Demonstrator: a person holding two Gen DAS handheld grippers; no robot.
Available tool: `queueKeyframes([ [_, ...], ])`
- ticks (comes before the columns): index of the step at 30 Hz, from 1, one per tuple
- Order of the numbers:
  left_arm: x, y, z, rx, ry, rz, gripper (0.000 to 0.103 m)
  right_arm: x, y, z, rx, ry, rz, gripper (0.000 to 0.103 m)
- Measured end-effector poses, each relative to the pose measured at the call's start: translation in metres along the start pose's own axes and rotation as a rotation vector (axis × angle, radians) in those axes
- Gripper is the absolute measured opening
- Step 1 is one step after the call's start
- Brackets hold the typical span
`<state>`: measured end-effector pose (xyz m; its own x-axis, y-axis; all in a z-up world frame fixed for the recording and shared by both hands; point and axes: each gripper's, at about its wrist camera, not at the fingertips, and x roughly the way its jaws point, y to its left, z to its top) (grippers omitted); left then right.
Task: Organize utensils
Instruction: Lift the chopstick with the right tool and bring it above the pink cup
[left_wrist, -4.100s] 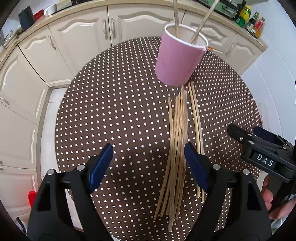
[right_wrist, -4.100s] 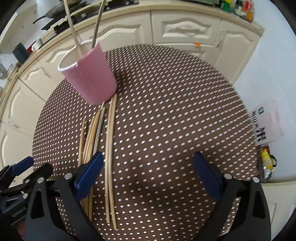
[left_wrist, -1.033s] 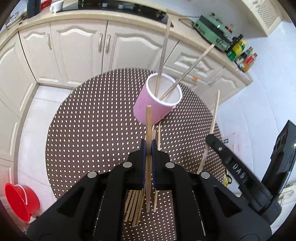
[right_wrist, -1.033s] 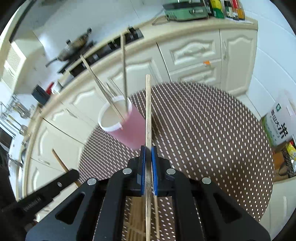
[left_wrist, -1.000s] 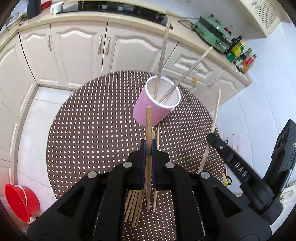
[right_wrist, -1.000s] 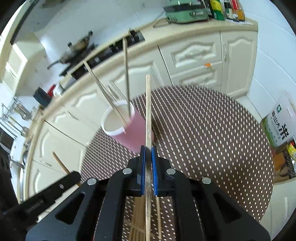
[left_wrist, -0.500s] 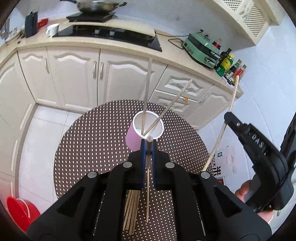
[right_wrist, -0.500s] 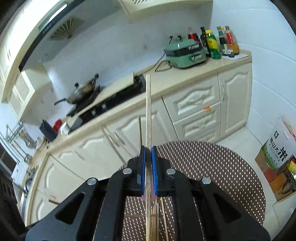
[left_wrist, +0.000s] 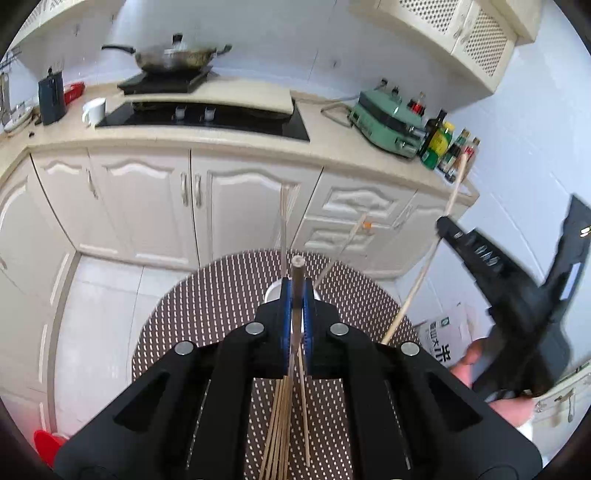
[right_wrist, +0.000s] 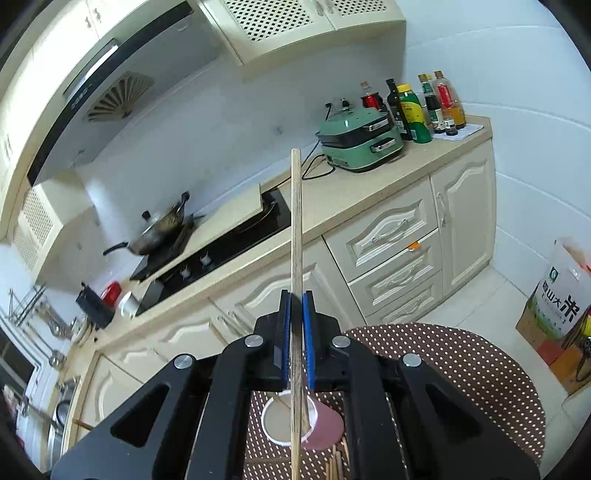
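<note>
Each gripper is clenched on one chopstick, held high to clear the cup rim before insertion.

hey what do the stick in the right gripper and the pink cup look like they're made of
Stick: probably bamboo or light wood, unfinished and matte, judging by its pale tan colour and faint lengthwise grain.
Pink cup: likely paper, possibly thin plastic; matte pink wall, thin white rolled rim, plain off-white inside.

One pink cup, two claws, one dotted table, one wok
</note>
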<state>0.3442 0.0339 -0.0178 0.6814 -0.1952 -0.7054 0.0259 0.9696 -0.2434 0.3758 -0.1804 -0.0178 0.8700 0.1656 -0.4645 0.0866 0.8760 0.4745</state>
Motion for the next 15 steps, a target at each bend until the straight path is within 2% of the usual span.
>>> queueKeyframes([
  [8, 0.0, 0.001, 0.035, 0.042, -0.04, 0.018, 0.006, 0.019, 0.001, 0.001, 0.096, -0.089, -0.052, 0.005],
  [15, 0.024, 0.005, 0.048, 0.042, -0.005, 0.004, 0.006, 0.049, 0.007, -0.012, 0.098, -0.101, -0.088, 0.005],
])
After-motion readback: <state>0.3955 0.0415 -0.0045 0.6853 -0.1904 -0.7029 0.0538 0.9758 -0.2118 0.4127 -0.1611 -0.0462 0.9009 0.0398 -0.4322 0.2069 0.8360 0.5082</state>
